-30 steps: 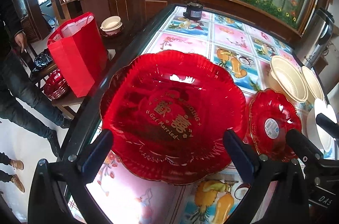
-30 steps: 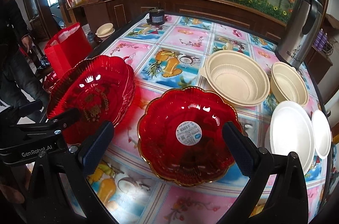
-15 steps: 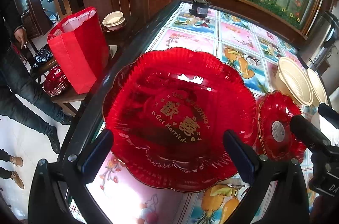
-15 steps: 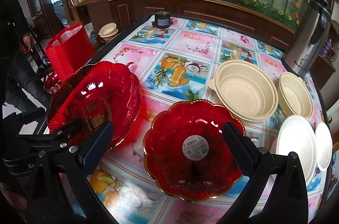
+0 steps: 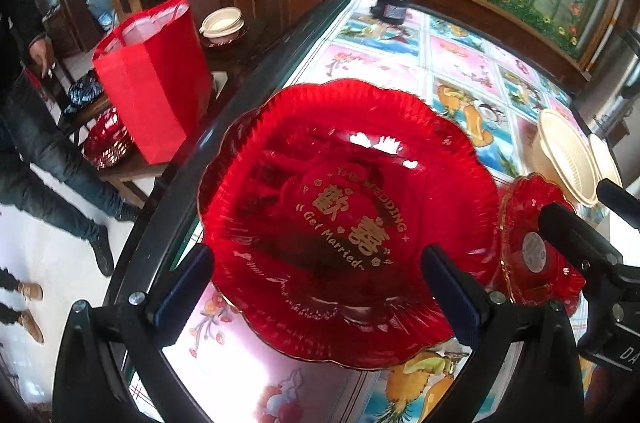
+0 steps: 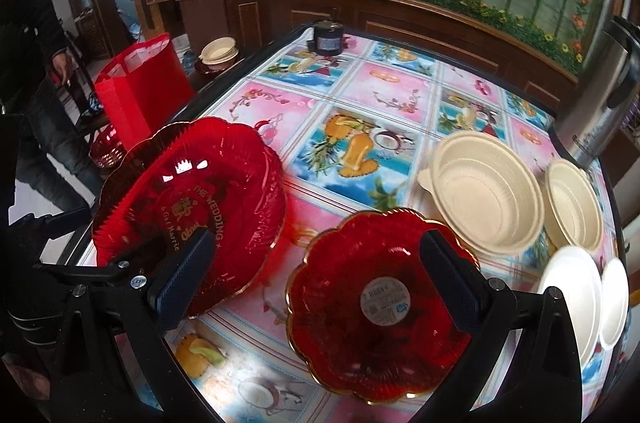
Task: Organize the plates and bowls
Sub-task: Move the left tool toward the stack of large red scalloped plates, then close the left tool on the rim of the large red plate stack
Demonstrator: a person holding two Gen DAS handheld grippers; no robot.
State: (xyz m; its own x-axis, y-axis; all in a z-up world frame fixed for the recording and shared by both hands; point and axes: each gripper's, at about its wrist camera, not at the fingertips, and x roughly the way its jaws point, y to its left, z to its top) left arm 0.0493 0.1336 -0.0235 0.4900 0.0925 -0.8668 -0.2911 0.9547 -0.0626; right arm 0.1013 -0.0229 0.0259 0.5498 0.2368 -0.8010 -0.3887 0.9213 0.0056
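Note:
A stack of large red scalloped plates point(image 5: 348, 223) with gold wedding lettering lies at the table's left edge. My left gripper point(image 5: 318, 289) hovers open at its near rim, one finger on each side, not touching. A smaller red plate point(image 6: 380, 303) with a round sticker lies to its right. My right gripper point(image 6: 314, 279) is open over the small plate's left rim. Two cream bowls point(image 6: 484, 199) point(image 6: 576, 207) sit behind it, and two white plates point(image 6: 572, 299) overlap at the right edge.
A steel thermos jug point(image 6: 600, 95) stands at the back right and a small black jar point(image 6: 328, 39) at the far end of the table. A red bag point(image 5: 152, 79) and more bowls point(image 5: 222, 21) sit on furniture to the left, where a person point(image 5: 36, 143) stands.
Both cameras have drawn back and tilted a little, so the small red plate now sits lower and further right in the right view. No plate has moved and nothing was gripped.

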